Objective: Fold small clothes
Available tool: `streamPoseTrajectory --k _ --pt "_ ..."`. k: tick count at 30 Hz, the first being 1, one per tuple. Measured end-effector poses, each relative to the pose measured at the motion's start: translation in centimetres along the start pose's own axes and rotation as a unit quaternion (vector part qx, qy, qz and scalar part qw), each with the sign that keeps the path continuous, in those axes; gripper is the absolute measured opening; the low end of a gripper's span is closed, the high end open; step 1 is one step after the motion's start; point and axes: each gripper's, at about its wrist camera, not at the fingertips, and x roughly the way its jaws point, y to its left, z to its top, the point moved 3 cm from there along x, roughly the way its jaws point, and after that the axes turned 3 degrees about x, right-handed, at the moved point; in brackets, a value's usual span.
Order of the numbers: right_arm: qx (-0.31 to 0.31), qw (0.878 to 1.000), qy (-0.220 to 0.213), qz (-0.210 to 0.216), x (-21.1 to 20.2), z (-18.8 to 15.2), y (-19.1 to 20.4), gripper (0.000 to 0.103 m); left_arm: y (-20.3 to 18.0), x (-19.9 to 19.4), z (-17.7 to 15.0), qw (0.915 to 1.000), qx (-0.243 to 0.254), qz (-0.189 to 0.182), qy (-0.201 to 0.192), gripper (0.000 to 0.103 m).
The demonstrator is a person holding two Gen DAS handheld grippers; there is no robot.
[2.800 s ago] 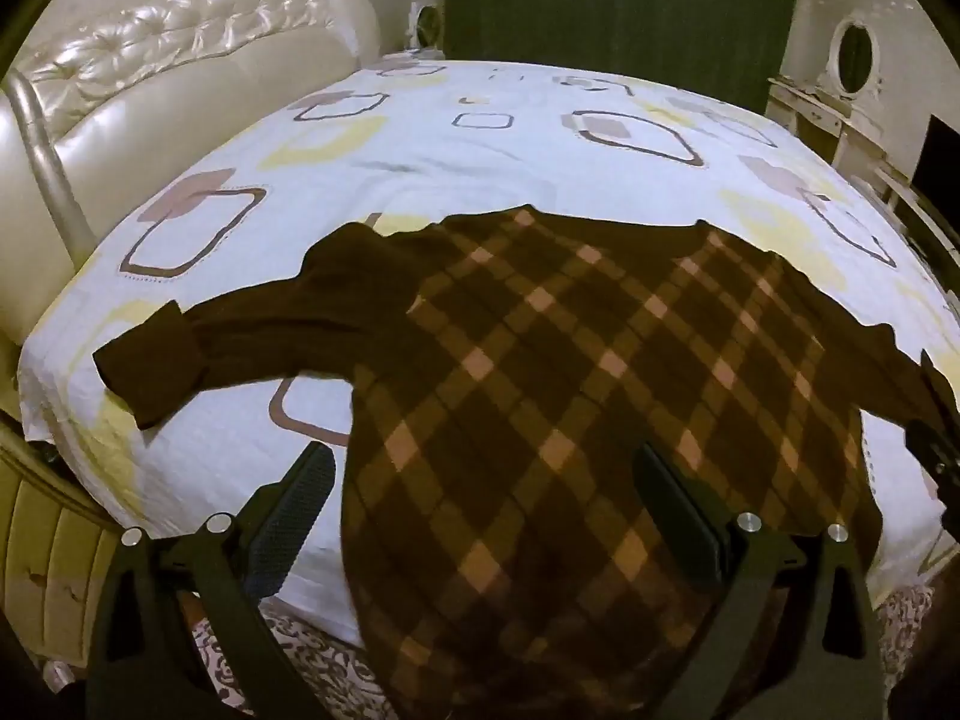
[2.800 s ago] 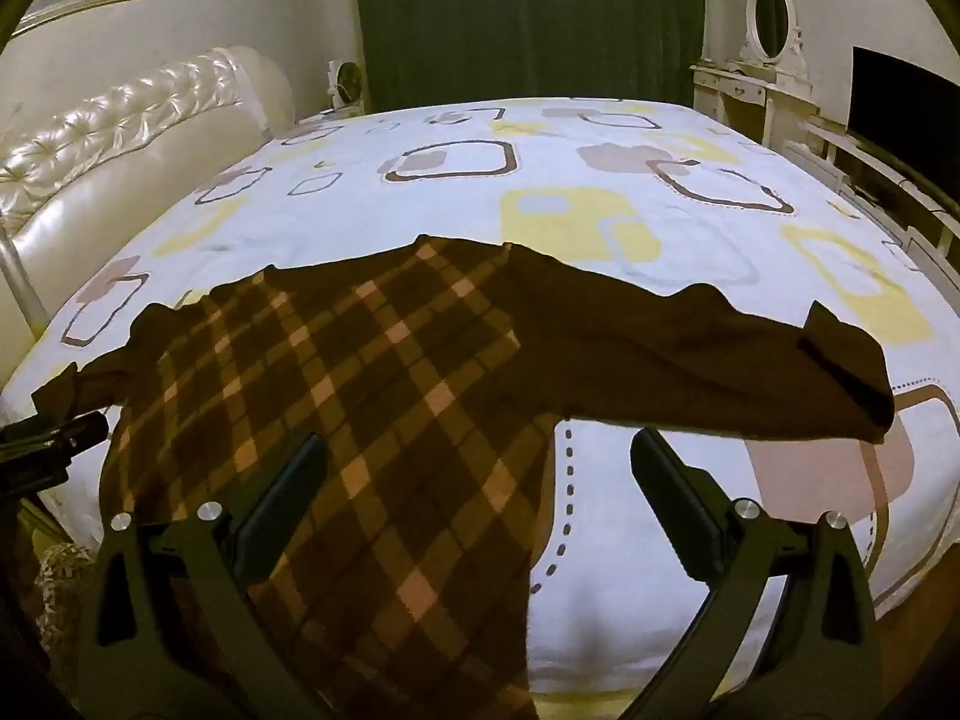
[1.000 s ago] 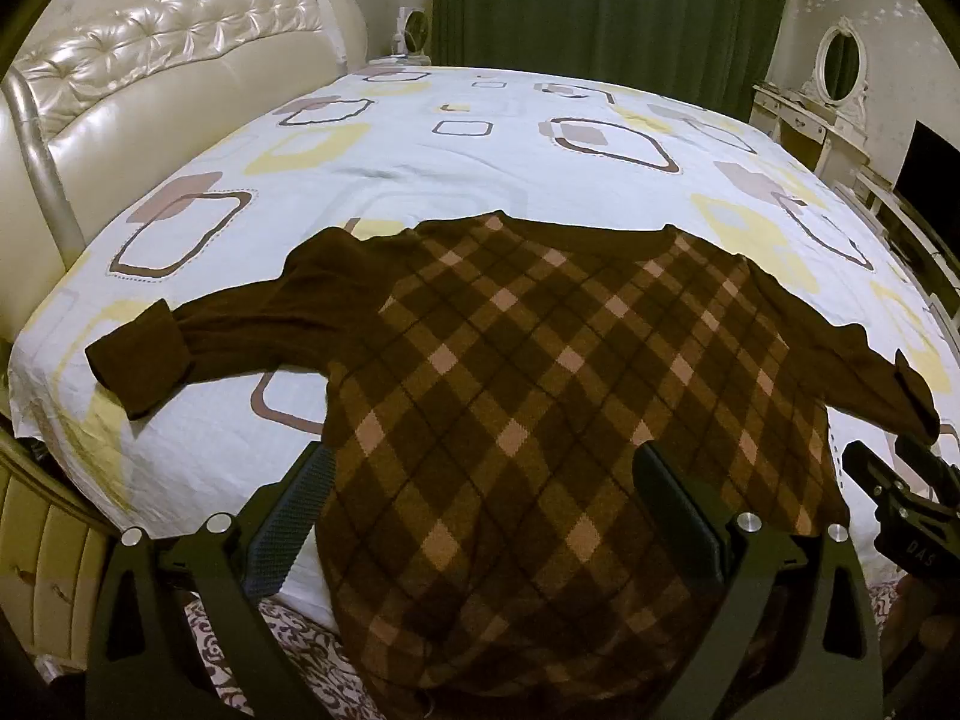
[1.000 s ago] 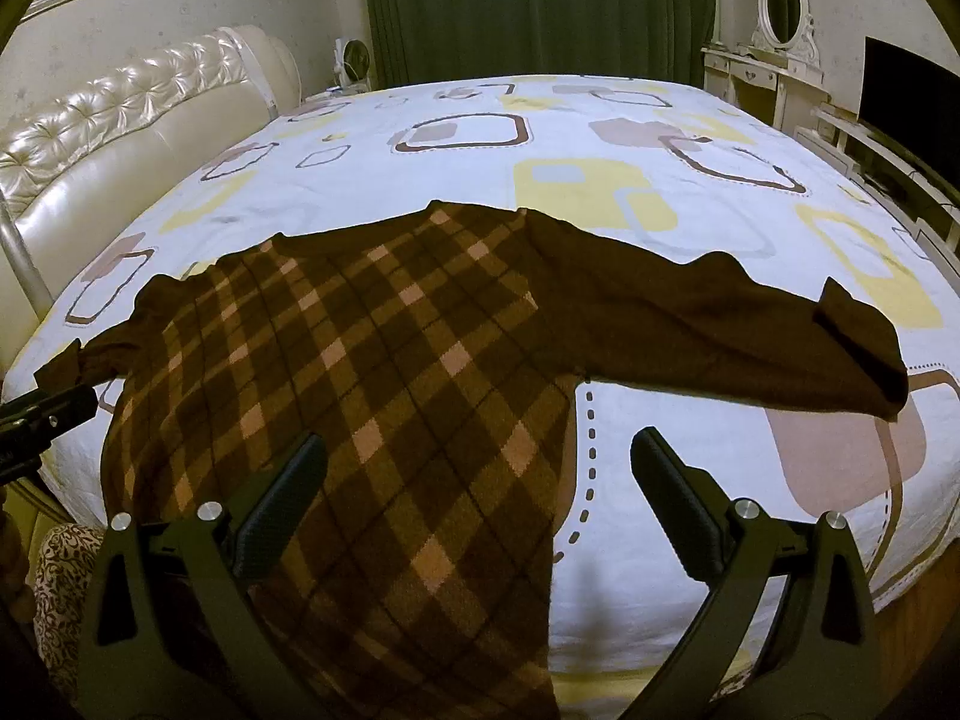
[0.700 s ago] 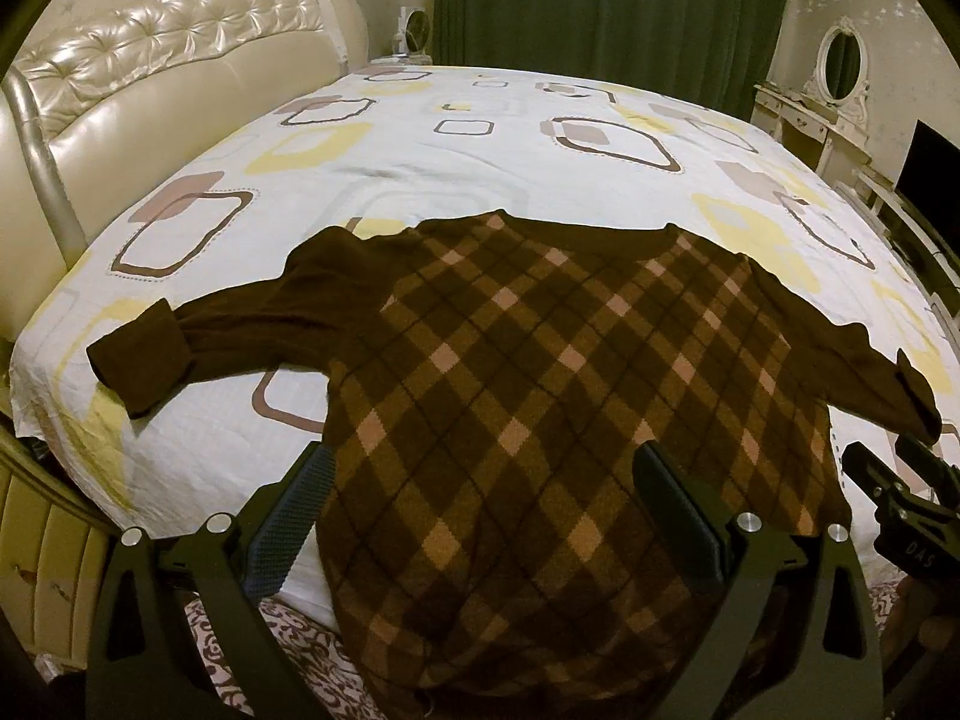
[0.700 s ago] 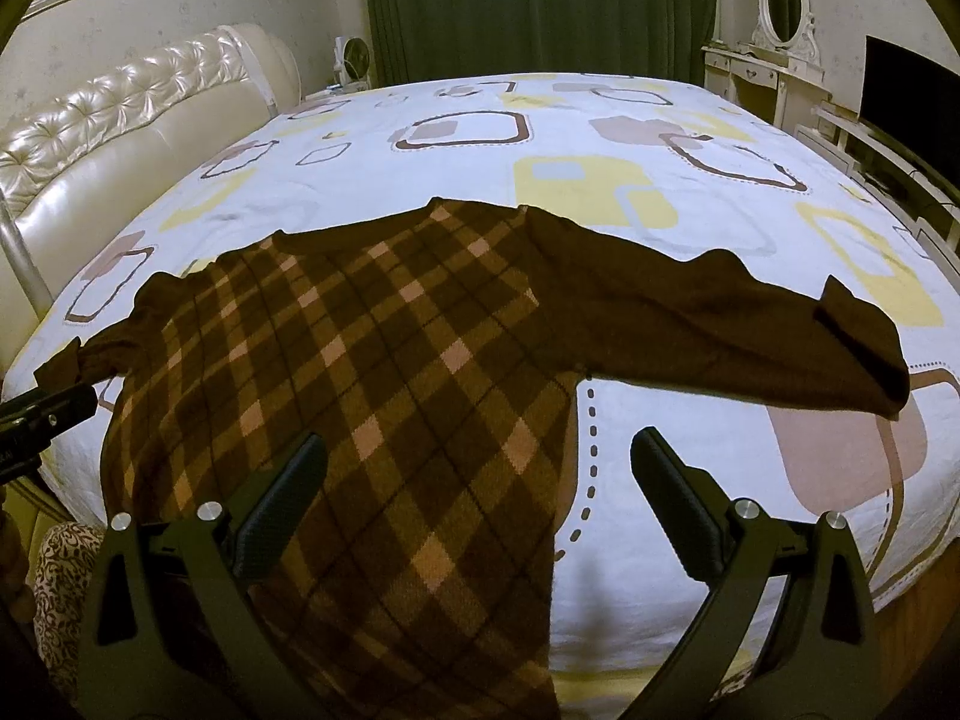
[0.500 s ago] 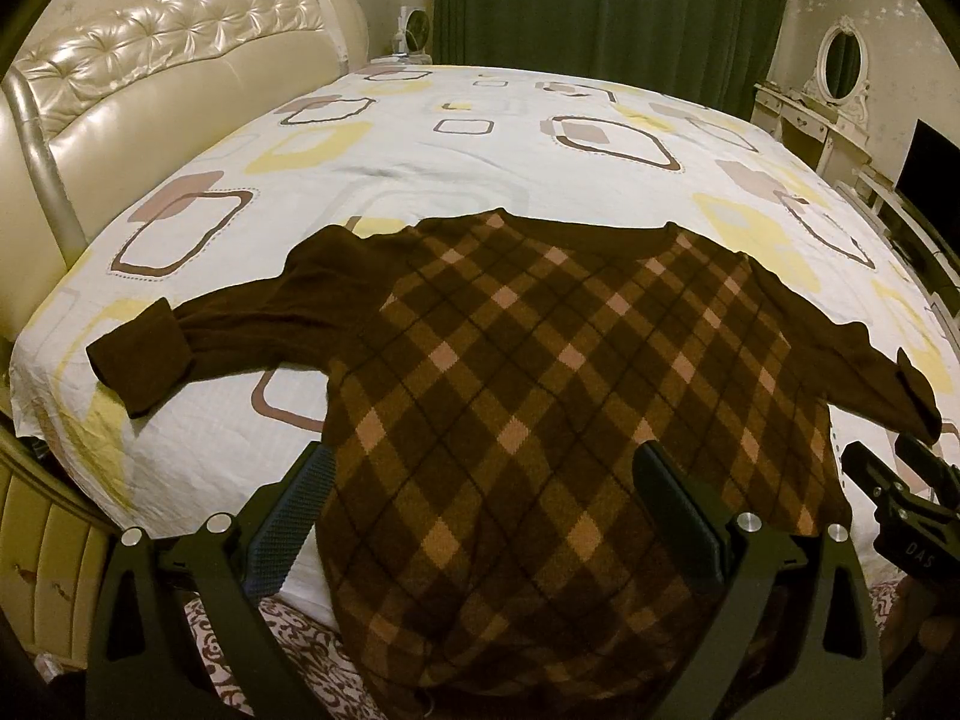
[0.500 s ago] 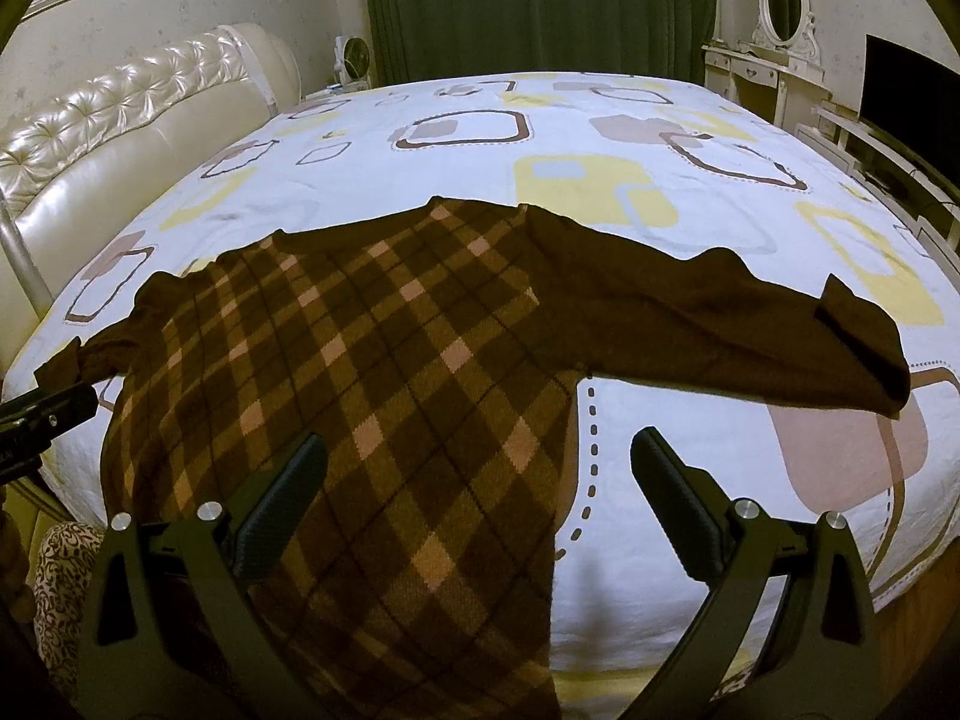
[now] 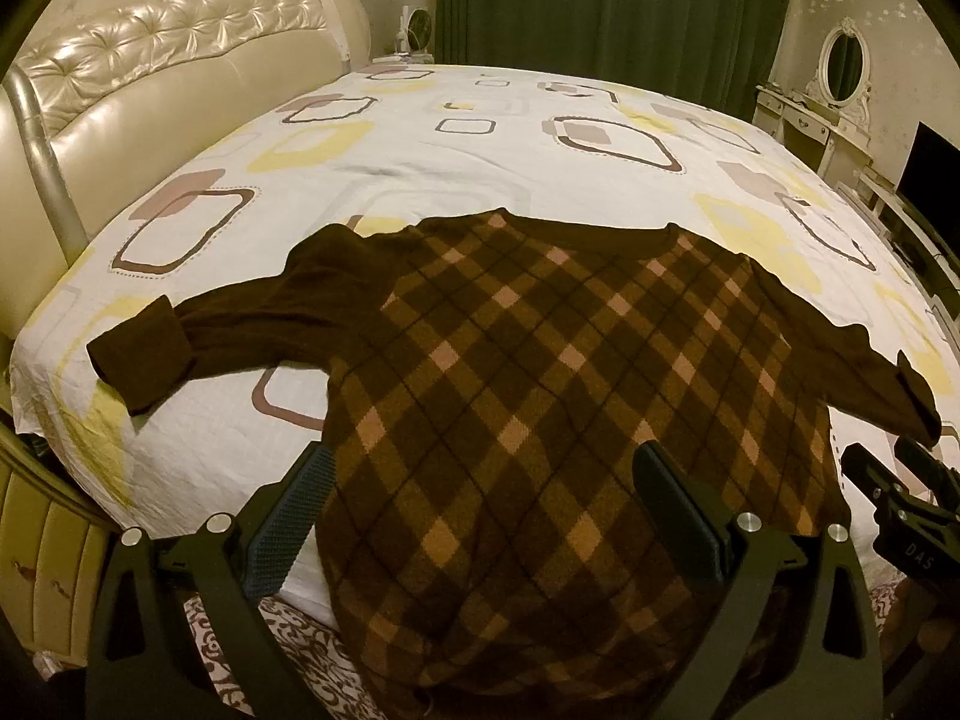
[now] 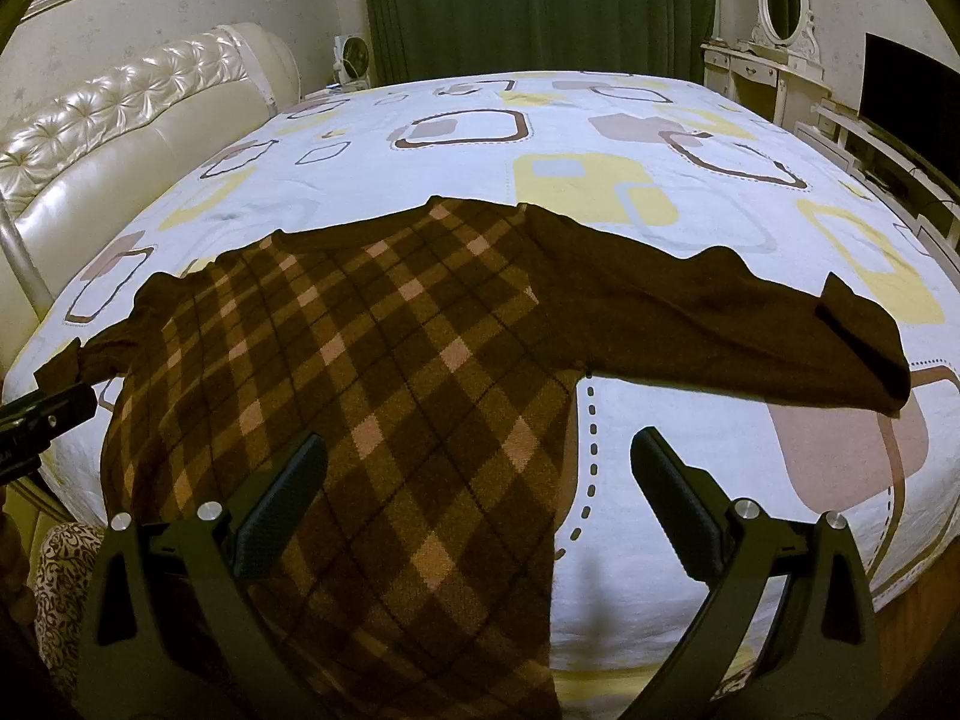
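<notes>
A brown sweater (image 9: 540,372) with a tan diamond check lies spread flat on the bed, collar away from me, hem hanging over the near edge. Its plain brown left sleeve (image 9: 198,330) stretches out to the left, and its right sleeve (image 10: 750,324) stretches out to the right. My left gripper (image 9: 480,480) hovers open above the lower left part of the sweater, holding nothing. My right gripper (image 10: 477,468) hovers open above the lower right part (image 10: 420,420) and the sheet beside it, also with nothing in it. The right gripper's side (image 9: 900,510) shows in the left wrist view.
The bed (image 9: 480,156) has a white sheet with brown and yellow squares. A padded cream headboard (image 9: 150,78) stands on the left. Green curtains (image 10: 540,0) hang at the back. A white dressing table with an oval mirror (image 10: 780,0) and a dark screen (image 10: 900,84) line the right side.
Since 2.8 s ago both grippers have pulled back and risen a little, so more of the sweater shows. Over the last second nothing has visibly moved.
</notes>
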Motion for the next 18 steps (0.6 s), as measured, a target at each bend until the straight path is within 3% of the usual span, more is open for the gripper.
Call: streamPoseTrajectory --k 18 --pt "0.0 1.0 0.012 0.001 0.49 -0.5 0.03 0.101 0.0 0.06 -0.17 1.0 -0.002 -0.002 -0.001 0.099"
